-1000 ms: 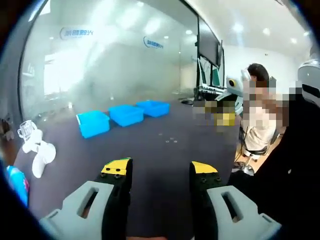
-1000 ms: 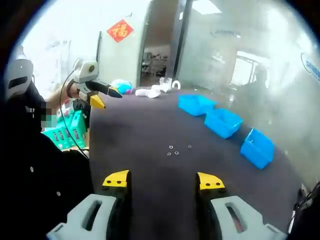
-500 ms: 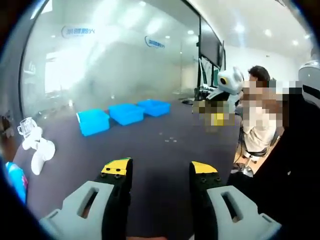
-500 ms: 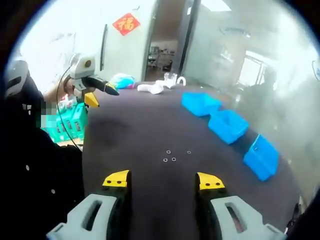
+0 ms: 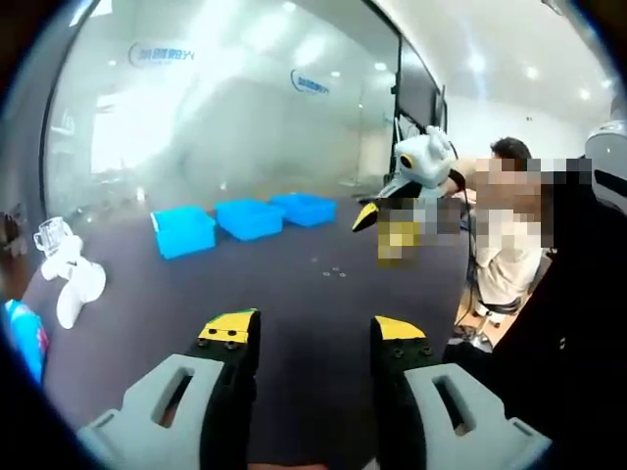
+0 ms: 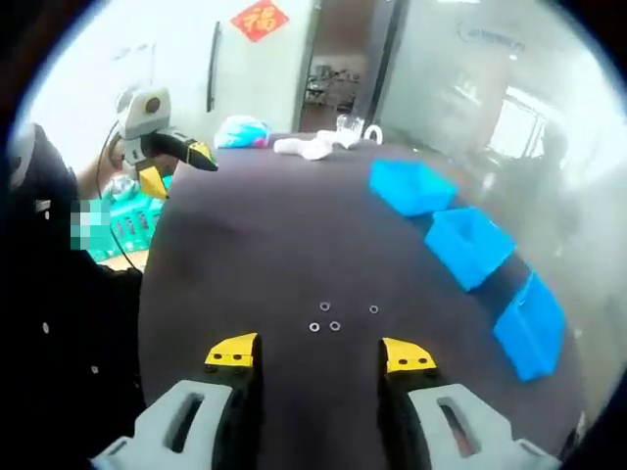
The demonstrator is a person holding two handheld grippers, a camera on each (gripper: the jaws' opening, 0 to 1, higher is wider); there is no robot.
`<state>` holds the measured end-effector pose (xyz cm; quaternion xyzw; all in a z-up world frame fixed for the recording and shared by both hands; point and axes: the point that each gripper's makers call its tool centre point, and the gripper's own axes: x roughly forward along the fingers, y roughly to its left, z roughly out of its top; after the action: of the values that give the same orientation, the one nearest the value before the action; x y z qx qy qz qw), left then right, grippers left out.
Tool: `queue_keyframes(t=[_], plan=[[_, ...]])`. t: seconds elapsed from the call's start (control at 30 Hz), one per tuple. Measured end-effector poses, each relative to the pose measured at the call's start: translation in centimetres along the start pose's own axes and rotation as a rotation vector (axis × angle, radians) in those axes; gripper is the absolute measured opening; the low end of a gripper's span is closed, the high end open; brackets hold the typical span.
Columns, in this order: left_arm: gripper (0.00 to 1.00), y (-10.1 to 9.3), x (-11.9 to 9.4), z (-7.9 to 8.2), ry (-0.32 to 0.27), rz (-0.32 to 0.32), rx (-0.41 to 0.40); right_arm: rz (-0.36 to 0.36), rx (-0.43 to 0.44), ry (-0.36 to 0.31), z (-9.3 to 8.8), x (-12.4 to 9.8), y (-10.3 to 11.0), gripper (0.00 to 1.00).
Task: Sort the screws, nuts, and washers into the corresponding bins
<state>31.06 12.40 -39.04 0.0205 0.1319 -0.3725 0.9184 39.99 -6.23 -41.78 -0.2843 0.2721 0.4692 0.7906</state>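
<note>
Small ring-shaped parts [image 6: 333,315], probably washers or nuts, too small to tell, lay on the dark table [image 6: 255,245] just ahead of the right gripper [image 6: 319,353], close beyond its yellow tips and between their lines. Jaws of the right gripper stood wide apart, holding nothing. Compared with half a second before, these parts sat nearer to the tips in the right gripper view; the camera had moved, not the parts. Seen from the left gripper [image 5: 312,328], jaws also wide and empty, the same parts [image 5: 333,271] lay well ahead on the table [image 5: 294,294], with the right gripper [image 5: 364,215] now reaching in from the right, further in than before. Three blue bins [image 6: 468,245] stood in a row along the far side of the table, well apart from the parts. Flat and round, so no long axis or pointing direction to tell.
</note>
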Motion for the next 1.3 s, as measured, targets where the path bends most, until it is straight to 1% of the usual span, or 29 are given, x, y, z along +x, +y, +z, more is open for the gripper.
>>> queue_keyframes(t=[0.1, 0.27, 0.5, 0.63, 0.7, 0.77, 0.97, 1.3], plan=[[0.44, 0.0, -0.1, 0.1, -0.005, 0.004, -0.003, 0.016, -0.008, 0.042, -0.2, 1.0, 0.0, 0.40], [0.44, -0.1, -0.3, 0.2, -0.009, 0.005, -0.003, 0.043, -0.028, 0.077, 0.0, 2.1, 0.1, 0.39], [0.44, -0.1, -0.5, 0.1, -0.014, 0.008, -0.009, 0.044, -0.047, 0.126, -0.2, 3.2, -0.7, 0.36], [0.44, -0.2, -0.6, 0.0, -0.014, 0.007, -0.011, 0.045, -0.049, 0.138, -0.2, 3.6, -1.1, 0.33], [0.44, -0.3, -0.6, -0.1, -0.015, 0.007, -0.013, 0.051, -0.045, 0.140, -0.2, 3.8, -1.1, 0.29], [0.44, -0.4, -0.6, -0.1, -0.015, 0.005, -0.014, 0.061, -0.046, 0.148, -0.3, 4.0, -1.0, 0.27], [0.44, -0.5, -0.7, -0.3, -0.014, 0.005, -0.018, 0.072, -0.075, 0.192, -1.0, 4.6, -1.0, 0.26], [0.44, -0.8, -0.8, -0.5, -0.013, 0.005, -0.023, 0.111, -0.115, 0.224, -1.0, 5.0, -0.8, 0.24]])
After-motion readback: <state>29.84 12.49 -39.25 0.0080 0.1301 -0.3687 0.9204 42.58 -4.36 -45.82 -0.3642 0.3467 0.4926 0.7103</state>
